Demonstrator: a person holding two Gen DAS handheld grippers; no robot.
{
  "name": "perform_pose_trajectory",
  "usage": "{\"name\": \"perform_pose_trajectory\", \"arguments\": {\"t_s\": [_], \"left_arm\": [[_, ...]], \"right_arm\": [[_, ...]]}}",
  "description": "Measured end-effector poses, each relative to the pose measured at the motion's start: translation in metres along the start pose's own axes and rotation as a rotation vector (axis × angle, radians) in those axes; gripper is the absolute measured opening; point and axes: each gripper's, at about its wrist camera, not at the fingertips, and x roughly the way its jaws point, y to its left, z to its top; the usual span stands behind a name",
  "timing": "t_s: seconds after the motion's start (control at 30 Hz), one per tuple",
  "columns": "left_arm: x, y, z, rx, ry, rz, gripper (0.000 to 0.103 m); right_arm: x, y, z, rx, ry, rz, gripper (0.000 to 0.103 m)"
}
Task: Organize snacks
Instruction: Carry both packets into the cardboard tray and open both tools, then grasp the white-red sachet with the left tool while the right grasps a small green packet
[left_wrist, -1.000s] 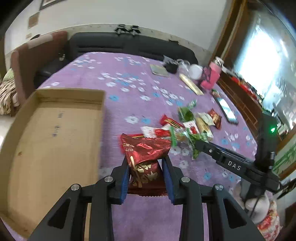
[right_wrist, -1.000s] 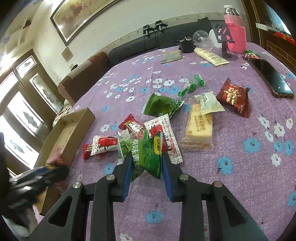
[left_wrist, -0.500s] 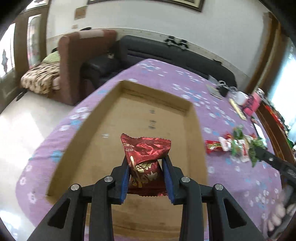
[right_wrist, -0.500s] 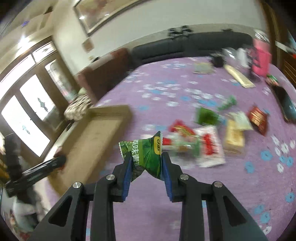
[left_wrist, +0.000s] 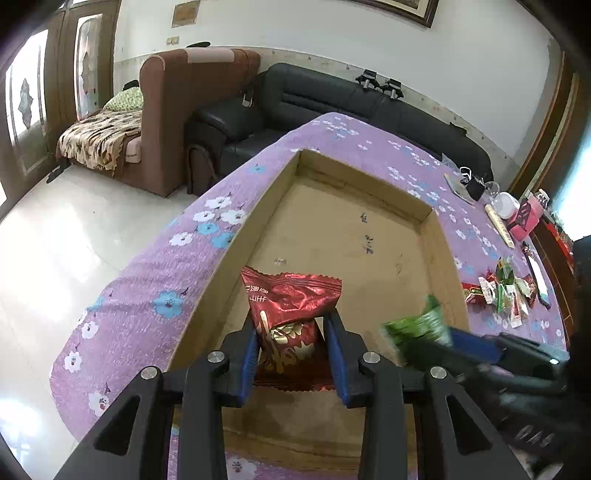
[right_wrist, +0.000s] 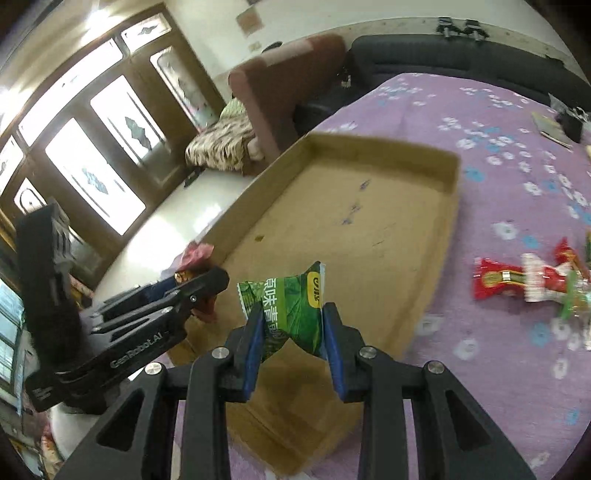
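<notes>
My left gripper (left_wrist: 293, 325) is shut on a red snack packet (left_wrist: 291, 306) and holds it over the near end of the shallow cardboard tray (left_wrist: 347, 236). My right gripper (right_wrist: 293, 317) is shut on a green snack packet (right_wrist: 291, 306) and holds it over the tray (right_wrist: 369, 206) too. The green packet also shows blurred at the right of the left wrist view (left_wrist: 419, 330). The left gripper shows at the left of the right wrist view (right_wrist: 199, 284). A pile of loose snacks (left_wrist: 502, 291) lies on the purple cloth right of the tray.
The table has a purple flowered cloth (left_wrist: 155, 280); its edge drops to a tiled floor on the left. A phone (left_wrist: 537, 273), a pink bottle (left_wrist: 528, 218) and small items stand at the far right. Sofas (left_wrist: 332, 107) stand behind the table.
Both grippers have swung left from the snack pile to above the cardboard tray, each still holding its packet. The right gripper has come close beside the left one.
</notes>
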Motion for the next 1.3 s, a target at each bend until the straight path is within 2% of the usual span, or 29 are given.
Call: {"name": "perform_pose_trajectory", "arguments": {"t_s": [0.17, 0.27, 0.33, 0.37, 0.6, 0.67, 0.73, 0.93, 1.03, 1.1, 1.17, 1.3], "left_arm": [[-0.001, 0.008, -0.001, -0.032, 0.005, -0.014, 0.038], [-0.004, 0.010, -0.001, -0.043, 0.000, -0.024, 0.039], [-0.008, 0.011, 0.000, -0.051, -0.010, -0.027, 0.045], [-0.011, 0.012, 0.000, -0.058, -0.017, -0.030, 0.048], [-0.037, 0.008, 0.004, -0.088, -0.089, -0.075, 0.051], [-0.044, 0.001, 0.006, -0.083, -0.108, -0.098, 0.058], [-0.048, -0.006, 0.007, -0.069, -0.114, -0.114, 0.061], [-0.049, -0.036, 0.005, 0.011, -0.095, -0.158, 0.065], [-0.046, -0.051, 0.002, 0.043, -0.080, -0.177, 0.065], [-0.044, -0.061, 0.000, 0.059, -0.075, -0.190, 0.065], [-0.041, -0.075, -0.002, 0.086, -0.065, -0.207, 0.065], [-0.035, -0.101, -0.007, 0.134, -0.034, -0.243, 0.065]], "right_arm": [[0.019, 0.008, -0.005, -0.017, 0.032, -0.017, 0.030], [0.022, 0.012, -0.006, -0.031, 0.025, -0.036, 0.034], [0.021, 0.016, -0.008, -0.043, 0.007, -0.049, 0.037], [0.018, 0.018, -0.008, -0.054, -0.003, -0.053, 0.038], [-0.011, 0.023, -0.014, -0.078, -0.069, -0.056, 0.042], [-0.022, 0.019, -0.017, -0.065, -0.088, -0.052, 0.043], [-0.037, 0.008, -0.020, -0.039, -0.116, -0.054, 0.043], [-0.084, -0.050, -0.035, 0.054, -0.199, -0.125, 0.047], [-0.106, -0.100, -0.048, 0.127, -0.219, -0.216, 0.049], [-0.118, -0.142, -0.054, 0.209, -0.219, -0.299, 0.049], [-0.128, -0.178, -0.058, 0.284, -0.225, -0.345, 0.049], [-0.140, -0.221, -0.056, 0.369, -0.247, -0.368, 0.049]]}}
